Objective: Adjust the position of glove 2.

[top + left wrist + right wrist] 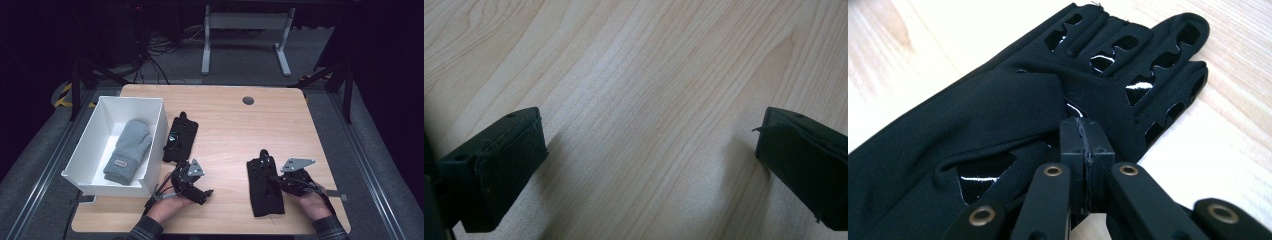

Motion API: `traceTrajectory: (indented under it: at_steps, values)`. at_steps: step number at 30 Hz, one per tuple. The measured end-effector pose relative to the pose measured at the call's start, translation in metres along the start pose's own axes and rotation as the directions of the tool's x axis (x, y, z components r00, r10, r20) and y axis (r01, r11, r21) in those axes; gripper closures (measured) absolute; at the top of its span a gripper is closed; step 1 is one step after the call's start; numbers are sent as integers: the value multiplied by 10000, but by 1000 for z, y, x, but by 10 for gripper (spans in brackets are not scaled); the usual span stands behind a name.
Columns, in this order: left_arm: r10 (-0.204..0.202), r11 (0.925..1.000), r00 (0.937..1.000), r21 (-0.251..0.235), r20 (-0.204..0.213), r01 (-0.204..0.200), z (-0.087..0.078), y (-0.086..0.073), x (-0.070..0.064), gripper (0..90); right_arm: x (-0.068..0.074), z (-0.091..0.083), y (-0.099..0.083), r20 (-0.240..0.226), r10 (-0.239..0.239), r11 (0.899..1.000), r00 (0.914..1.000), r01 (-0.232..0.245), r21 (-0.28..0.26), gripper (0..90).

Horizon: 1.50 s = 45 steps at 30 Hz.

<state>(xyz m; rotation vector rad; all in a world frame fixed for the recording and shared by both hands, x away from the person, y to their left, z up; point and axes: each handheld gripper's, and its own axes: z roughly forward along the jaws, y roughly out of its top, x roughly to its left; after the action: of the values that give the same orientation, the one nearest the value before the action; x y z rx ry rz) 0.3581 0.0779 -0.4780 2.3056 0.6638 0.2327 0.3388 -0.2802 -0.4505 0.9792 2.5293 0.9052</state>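
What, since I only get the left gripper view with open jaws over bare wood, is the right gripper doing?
Observer: The right gripper has its jaws closed together at the palm of a black glove lying flat on the table.
Operator: Any other gloves?
Observer: A second black glove lies beside the white box.
Operator: Anything in the box?
Observer: One grey mitten.

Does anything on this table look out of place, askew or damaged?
Nothing looks damaged or spilled. One grey knit mitten lies in the white box. Two black gloves are on the wooden table: one beside the box, one under the right claw.
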Motion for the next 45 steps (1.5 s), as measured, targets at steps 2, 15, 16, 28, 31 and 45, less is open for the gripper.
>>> traceTrajectory:
  at_steps: [2, 15, 16, 28, 31, 45]
  values:
    - [1, 10000, 10000, 2, 0, -1, 0, 0, 0, 2, 1, -1, -1, 15, -62, 10000, 10000, 62, -44, 900]
    - [-93, 9997, 9999, 234, -81, 95, -3, 4, 1, 70, -36, -15, -25, 855, 1048, 9891, 9908, -949, -1122, 382]
    - [-93, 9997, 9999, 234, -81, 95, -3, 4, 1, 123, -36, -15, -25, 855, 1048, 9891, 9908, -949, -1122, 382]
    - [-818, 9961, 9903, 243, -1126, 851, -19, 28, 16, 733, -58, -11, -44, 1475, 1767, 9775, 9732, -1559, -1422, 206]
    - [-1293, 9911, 9828, 138, -1322, 1323, -22, 33, 27, 860, -58, -11, -44, 1440, 1773, 9775, 9736, -1572, -1405, 197]
    - [-2703, 9615, 9063, -432, -3248, 2713, -14, 57, 77, 898, -58, -11, -43, 1410, 1745, 9783, 9745, -1553, -1374, 184]
